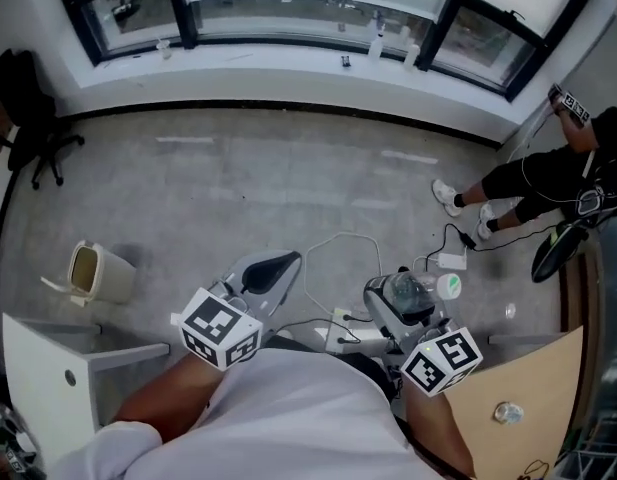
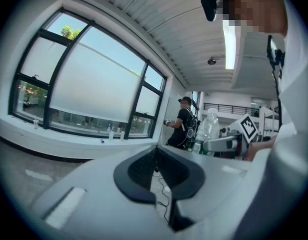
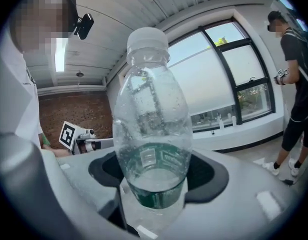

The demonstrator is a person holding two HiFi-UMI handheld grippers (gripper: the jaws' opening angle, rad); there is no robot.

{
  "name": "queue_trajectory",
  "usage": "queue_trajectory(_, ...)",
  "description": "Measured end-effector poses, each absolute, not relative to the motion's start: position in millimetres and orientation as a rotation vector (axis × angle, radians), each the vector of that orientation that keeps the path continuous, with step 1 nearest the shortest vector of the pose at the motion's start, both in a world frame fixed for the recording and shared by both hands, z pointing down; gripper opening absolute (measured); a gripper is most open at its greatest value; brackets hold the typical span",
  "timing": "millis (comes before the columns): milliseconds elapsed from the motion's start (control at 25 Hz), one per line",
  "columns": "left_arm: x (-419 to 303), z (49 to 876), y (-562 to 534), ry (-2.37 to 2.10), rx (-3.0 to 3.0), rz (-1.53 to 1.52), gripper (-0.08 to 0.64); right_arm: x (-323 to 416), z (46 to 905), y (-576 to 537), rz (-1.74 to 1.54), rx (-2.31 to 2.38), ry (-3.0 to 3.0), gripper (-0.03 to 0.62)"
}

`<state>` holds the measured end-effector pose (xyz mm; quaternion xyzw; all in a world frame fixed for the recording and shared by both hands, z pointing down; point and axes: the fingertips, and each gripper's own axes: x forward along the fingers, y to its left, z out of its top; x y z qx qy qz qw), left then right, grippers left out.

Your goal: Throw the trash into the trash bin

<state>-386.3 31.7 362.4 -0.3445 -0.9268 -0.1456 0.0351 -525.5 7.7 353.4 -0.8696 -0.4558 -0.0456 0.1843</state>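
Note:
A small beige trash bin (image 1: 93,273) with a swing lid stands on the grey floor at the left of the head view. My right gripper (image 1: 403,308) is shut on a clear plastic bottle (image 1: 406,290) with a green label. In the right gripper view the bottle (image 3: 151,109) stands upright between the jaws of the right gripper (image 3: 154,181), white cap at the top. My left gripper (image 1: 266,271) is held over the floor to the right of the bin, well apart from it. Its jaws meet at the tip and the left gripper (image 2: 154,151) holds nothing.
A power strip (image 1: 340,330) and loose cables (image 1: 338,258) lie on the floor under the grippers. A person (image 1: 553,173) stands at the right by the window. A white cabinet (image 1: 48,368) is at the lower left, a wooden board (image 1: 523,393) at the lower right, an office chair (image 1: 28,118) far left.

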Motion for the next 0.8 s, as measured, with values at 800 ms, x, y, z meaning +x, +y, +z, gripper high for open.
queue_trajectory(800, -198, 381, 22, -2.518, -1.806, -0.594, 0.008, -324, 355, 77, -0.280, -2.699, -0.593, 0.329)
